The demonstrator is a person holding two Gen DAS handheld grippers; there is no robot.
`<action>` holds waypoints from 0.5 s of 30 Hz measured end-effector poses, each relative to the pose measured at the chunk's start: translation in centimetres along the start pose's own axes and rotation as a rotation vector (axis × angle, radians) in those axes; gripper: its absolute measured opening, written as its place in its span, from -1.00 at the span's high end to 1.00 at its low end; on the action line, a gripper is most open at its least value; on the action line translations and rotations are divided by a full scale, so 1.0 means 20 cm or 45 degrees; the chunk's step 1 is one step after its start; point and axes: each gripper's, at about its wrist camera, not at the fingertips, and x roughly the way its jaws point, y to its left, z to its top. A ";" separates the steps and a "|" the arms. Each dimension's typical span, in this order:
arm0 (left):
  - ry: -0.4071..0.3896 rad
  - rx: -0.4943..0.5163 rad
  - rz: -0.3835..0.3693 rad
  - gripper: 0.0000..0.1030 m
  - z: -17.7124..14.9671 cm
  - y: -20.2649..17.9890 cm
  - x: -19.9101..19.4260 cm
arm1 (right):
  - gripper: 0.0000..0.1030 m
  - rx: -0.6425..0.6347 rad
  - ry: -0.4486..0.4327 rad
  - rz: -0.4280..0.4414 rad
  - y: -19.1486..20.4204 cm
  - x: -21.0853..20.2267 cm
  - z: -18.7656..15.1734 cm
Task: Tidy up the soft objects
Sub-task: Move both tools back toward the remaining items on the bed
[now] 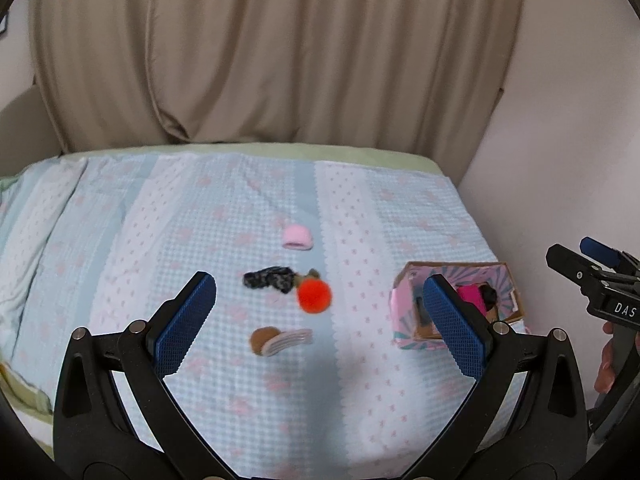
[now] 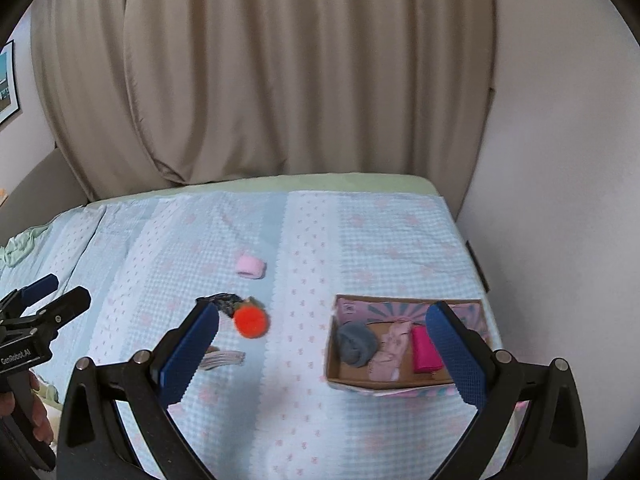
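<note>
Several soft things lie on the bed: a pink roll point(image 1: 297, 237) point(image 2: 251, 266), a black patterned cloth point(image 1: 268, 279) point(image 2: 226, 302), an orange pompom point(image 1: 315, 297) point(image 2: 251, 321) and a brown-and-white piece point(image 1: 280, 340) point(image 2: 226, 358). To their right, a cardboard box point(image 1: 404, 300) point(image 2: 360, 384) holds a grey cloth point(image 2: 356, 342), a pale pink cloth point(image 2: 390, 350) and a magenta cloth point(image 2: 426, 350) point(image 1: 470, 294). My left gripper point(image 1: 320, 280) point(image 2: 66, 287) hangs open above the loose items. My right gripper point(image 2: 323, 307) point(image 1: 572, 248) is open and empty, near the box.
A light blue quilt point(image 1: 160, 240) covers the bed, with a green sheet edge point(image 2: 320, 182) at the far side. Beige curtains point(image 1: 280, 60) hang behind it and a white wall point(image 2: 560, 160) closes the right side. Hands point(image 2: 38, 420) point(image 1: 606, 368) hold the handles.
</note>
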 end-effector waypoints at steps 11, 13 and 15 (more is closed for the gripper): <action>0.163 0.022 -0.066 -1.00 -0.11 0.38 0.30 | -1.00 0.002 0.113 0.052 0.34 0.39 -0.03; 0.194 0.025 -0.097 -1.00 -0.14 0.42 0.38 | -1.00 0.017 0.144 0.045 0.39 0.50 -0.04; 0.224 0.036 -0.137 -1.00 -0.18 0.46 0.48 | -1.00 0.030 0.161 0.044 0.43 0.59 -0.06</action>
